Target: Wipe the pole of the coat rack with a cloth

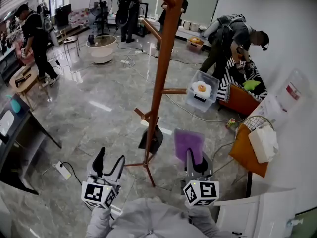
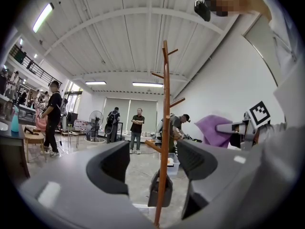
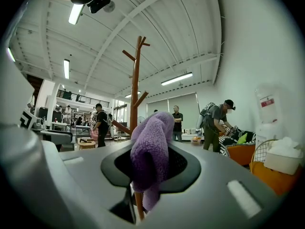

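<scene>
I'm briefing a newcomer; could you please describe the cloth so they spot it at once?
Find the tall brown coat rack in the middle of the grey floor. Right of its base, the right gripper holds the cloth in its jaws. It is the only purple, fuzzy thing; the left gripper is empty.

Floor: we see grey polished stone tiles [image 1: 99, 113] that reflect the light, running from the standing fan [image 1: 100, 4] toward us.
Wall: far right of the fan, we see a plain white wall [image 1: 277, 38].
Furniture: just in front of the fan, a round white low table [image 1: 101, 48]; well left of the fan, a small wooden table [image 1: 22, 78] and a dark desk [image 1: 12, 133].
Windows: behind the fan, we see wide panes with pale blinds [image 2: 125, 104].
Ceiling: high above the fan, white arched beams [image 2: 119, 13].
Light: we see long strip lamps [image 2: 147, 84], lit.
</scene>
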Tool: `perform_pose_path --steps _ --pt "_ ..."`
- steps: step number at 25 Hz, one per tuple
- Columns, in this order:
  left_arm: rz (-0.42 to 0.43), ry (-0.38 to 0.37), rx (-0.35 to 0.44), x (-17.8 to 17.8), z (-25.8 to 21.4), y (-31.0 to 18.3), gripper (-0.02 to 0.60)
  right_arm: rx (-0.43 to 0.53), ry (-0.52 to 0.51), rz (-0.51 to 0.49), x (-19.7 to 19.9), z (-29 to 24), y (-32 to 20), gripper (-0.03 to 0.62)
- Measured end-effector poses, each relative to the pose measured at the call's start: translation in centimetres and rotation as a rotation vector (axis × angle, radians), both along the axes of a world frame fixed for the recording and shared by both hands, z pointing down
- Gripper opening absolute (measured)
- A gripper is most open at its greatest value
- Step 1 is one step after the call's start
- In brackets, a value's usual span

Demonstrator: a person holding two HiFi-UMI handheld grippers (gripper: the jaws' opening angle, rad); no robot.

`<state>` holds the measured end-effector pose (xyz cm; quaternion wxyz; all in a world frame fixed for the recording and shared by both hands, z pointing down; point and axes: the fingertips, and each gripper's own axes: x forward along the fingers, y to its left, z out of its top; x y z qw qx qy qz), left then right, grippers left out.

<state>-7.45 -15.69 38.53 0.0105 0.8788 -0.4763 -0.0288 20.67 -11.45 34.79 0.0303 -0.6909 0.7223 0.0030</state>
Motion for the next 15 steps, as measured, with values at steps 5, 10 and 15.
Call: perform_pose_path --steps 5,10,15 --pt "0.004 -0.001 0.006 -0.04 -0.36 0.25 0.337 -0.006 0.008 0.004 -0.29 0.07 0.26 0.084" --pt "0.012 -0.002 0.007 0.17 -0.99 0.47 0.337 -0.002 0.013 0.009 -0.41 -0.24 0.53 0.084" --pt "0.013 0.004 0.008 0.2 -0.81 0.33 0.337 0.004 0.015 0.011 -0.4 -0.39 0.42 0.084"
